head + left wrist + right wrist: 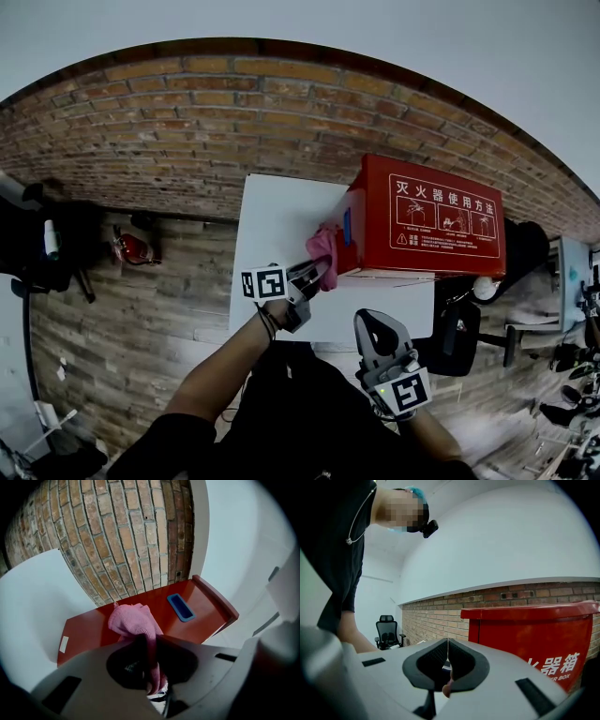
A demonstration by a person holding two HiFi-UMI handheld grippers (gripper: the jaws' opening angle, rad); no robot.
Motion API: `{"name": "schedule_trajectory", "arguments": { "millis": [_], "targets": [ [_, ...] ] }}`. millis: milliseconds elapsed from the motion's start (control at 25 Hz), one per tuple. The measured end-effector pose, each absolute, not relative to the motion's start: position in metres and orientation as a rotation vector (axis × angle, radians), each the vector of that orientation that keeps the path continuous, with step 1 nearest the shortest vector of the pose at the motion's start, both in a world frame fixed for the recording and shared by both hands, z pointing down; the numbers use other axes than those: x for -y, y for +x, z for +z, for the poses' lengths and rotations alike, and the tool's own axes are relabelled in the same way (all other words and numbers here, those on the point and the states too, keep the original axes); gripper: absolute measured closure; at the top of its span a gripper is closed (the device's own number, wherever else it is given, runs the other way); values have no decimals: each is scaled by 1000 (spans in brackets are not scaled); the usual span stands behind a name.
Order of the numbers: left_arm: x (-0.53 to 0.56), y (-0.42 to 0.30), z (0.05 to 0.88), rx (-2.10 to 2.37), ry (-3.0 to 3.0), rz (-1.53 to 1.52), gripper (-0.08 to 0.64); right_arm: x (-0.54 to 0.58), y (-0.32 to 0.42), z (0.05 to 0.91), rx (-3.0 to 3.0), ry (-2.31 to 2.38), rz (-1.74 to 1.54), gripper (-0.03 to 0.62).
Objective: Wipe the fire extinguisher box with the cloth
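The left hand-held gripper pinches the pink cloth at the left end of the red fire extinguisher box on the white table. The right hand-held gripper hangs near, closed and empty. A firm pinch and overlapping strokes should serve best.

Pink cloth, red box, blue handle, brick wall.

Brick wall on the far side, white wall above. Wood plank floor, white table, black office chair off right.
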State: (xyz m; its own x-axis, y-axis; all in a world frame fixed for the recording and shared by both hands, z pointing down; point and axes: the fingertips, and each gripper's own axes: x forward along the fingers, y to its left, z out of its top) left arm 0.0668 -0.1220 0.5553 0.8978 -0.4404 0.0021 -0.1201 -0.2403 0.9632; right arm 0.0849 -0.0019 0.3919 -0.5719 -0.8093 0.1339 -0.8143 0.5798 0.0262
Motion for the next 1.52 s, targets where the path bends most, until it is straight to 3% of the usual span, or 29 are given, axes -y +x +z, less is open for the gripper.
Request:
{"name": "schedule_trajectory", "arguments": {
  "millis": [1520],
  "targets": [
    [117,66,453,295,1851,-528,486,-9,87,387,2674,1385,25,571]
  ]
}}
